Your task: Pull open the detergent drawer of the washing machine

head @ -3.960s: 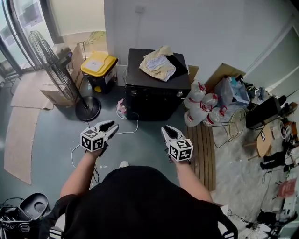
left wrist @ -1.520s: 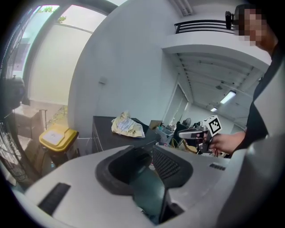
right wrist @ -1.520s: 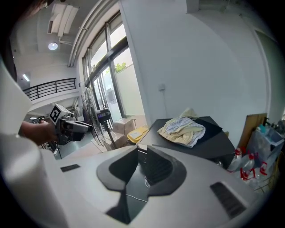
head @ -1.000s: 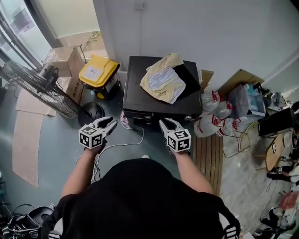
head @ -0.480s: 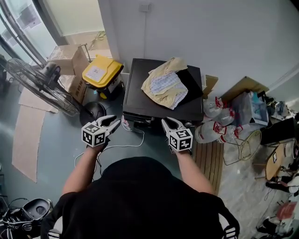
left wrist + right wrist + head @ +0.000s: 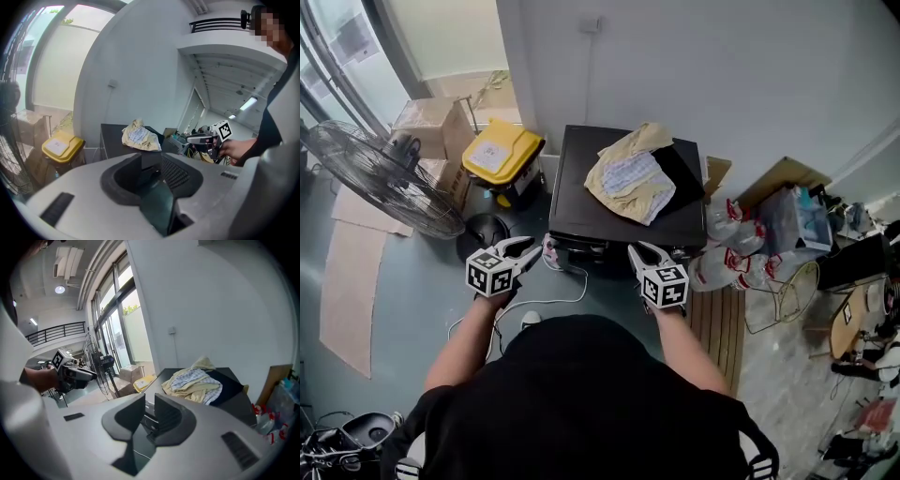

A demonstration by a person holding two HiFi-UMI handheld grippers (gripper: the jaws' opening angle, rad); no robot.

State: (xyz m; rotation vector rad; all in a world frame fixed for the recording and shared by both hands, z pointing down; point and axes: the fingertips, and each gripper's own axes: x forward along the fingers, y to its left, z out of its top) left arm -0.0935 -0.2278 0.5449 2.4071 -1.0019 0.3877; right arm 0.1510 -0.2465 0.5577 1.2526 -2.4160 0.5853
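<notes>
Black washing machine (image 6: 581, 183) sat centre frame against the wall, with a heap of cloths (image 6: 633, 176) on its lid. Both tools hung just short of its front edge, touching nothing. My left tool (image 6: 531, 250) was at centre-left, jaws apart and empty. My right tool (image 6: 639, 249) was just right of centre, jaws all but together, nothing between them. Couldn't pick out the detergent drawer in any view. Only a sliver of the front panel (image 6: 591, 246) showed from above, and I'd expect the drawer along that top strip. My guess: light smooth plastic on rails, may stick at first. Hook the recess in its face, pull straight out, level. No yanking, it's thin plastic.
</notes>
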